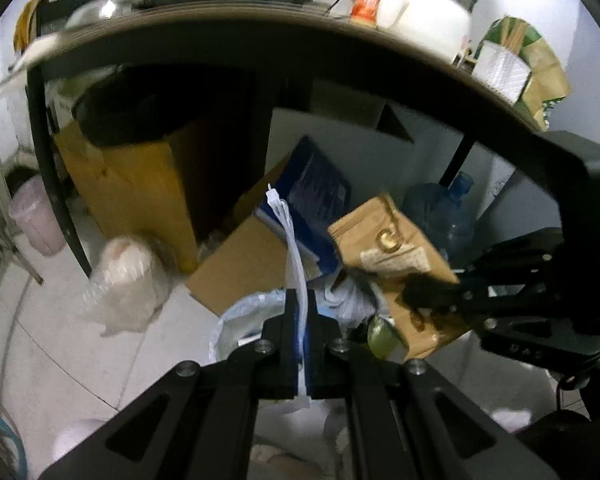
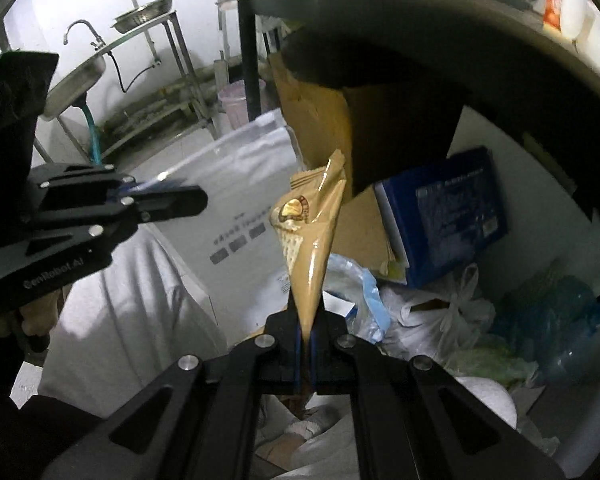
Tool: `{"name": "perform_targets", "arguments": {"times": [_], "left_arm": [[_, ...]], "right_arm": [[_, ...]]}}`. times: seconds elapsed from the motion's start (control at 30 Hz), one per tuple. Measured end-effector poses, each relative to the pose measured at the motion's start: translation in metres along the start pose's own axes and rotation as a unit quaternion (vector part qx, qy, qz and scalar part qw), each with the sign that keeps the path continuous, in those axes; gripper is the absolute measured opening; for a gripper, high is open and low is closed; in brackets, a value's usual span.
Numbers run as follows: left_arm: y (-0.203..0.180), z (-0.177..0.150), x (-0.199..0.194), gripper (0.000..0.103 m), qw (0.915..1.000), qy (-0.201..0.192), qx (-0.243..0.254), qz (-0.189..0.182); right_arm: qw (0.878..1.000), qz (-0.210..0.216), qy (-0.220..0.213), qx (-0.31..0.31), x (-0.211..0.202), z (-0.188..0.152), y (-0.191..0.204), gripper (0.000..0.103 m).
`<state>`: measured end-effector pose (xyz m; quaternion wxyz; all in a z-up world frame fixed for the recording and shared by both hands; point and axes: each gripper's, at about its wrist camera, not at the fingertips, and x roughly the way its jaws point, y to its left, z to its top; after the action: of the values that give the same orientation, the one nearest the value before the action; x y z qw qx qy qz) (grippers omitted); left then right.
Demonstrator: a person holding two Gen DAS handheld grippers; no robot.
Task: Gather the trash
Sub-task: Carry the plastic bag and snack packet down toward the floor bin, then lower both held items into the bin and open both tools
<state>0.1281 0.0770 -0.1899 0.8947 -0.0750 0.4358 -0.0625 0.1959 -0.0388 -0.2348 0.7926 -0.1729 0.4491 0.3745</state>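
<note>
Clamping a clear zip bag [image 1: 291, 256] edge-on in the left gripper [image 1: 298, 320], low centre of the left view; pinching a tan snack wrapper [image 2: 312, 236] by its narrow end in the right gripper [image 2: 308, 332], mid-frame in the right view. Both pieces hanging above the trash pile [image 2: 432, 312] under the table [image 1: 260, 36]. Risk ahead: thin slick film slipping from the closed pads, or dropping wide of the pile among the cardboard boxes [image 1: 244, 264] if released too early.
</note>
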Motion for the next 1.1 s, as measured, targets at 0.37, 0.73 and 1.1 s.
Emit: {"name": "perform_targets", "arguments": {"times": [0.37, 0.73, 1.1], "left_arm": [[0.019, -0.016, 0.085, 0.001, 0.9977, 0.059, -0.031, -0.011], [0.043, -0.033, 0.164, 0.001, 0.9905, 0.113, -0.076, -0.015], [0.056, -0.062, 0.225, 0.001, 0.9750, 0.205, -0.085, -0.007]], "right_arm": [[0.999, -0.006, 0.040, 0.037, 0.056, -0.016, -0.041, 0.003], [0.995, -0.007, 0.082, 0.061, 0.107, -0.022, -0.074, 0.003], [0.991, 0.004, 0.108, 0.080, 0.150, -0.020, -0.092, 0.003]]}}
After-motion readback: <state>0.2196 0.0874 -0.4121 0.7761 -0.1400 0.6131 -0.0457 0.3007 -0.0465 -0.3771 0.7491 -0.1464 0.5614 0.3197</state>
